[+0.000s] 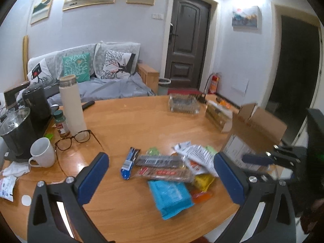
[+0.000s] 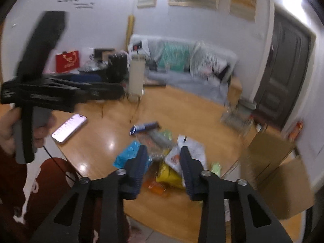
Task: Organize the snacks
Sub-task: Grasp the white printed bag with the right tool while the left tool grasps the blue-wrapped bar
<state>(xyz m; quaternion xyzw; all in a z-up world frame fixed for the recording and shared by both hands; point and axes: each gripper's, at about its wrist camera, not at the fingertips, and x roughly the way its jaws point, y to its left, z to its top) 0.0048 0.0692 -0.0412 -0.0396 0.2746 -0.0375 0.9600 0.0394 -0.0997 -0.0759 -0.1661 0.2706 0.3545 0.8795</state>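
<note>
A heap of snack packets lies on the wooden table [image 1: 131,117]: a light blue pouch [image 1: 170,196], two long bars [image 1: 162,161], a small dark blue packet [image 1: 129,162], a white printed packet [image 1: 198,156], a yellow one [image 1: 203,181] and an orange one [image 1: 202,195]. My left gripper [image 1: 161,156] hangs wide open above the heap. My right gripper [image 2: 164,148] hovers over the yellow packet [image 2: 168,174] and white packet [image 2: 192,145] with a narrower gap, nothing pressed between its pads. It shows from the side as the right gripper [image 1: 255,160].
An open cardboard box [image 1: 261,125] stands at the table's right edge, with a clear container [image 1: 183,103] and a printed carton [image 1: 218,115] behind. A mug [image 1: 42,155], glasses [image 1: 75,139], thermos [image 1: 71,105] and kettle [image 1: 37,101] crowd the left. A phone [image 2: 68,127] lies near the person's hand.
</note>
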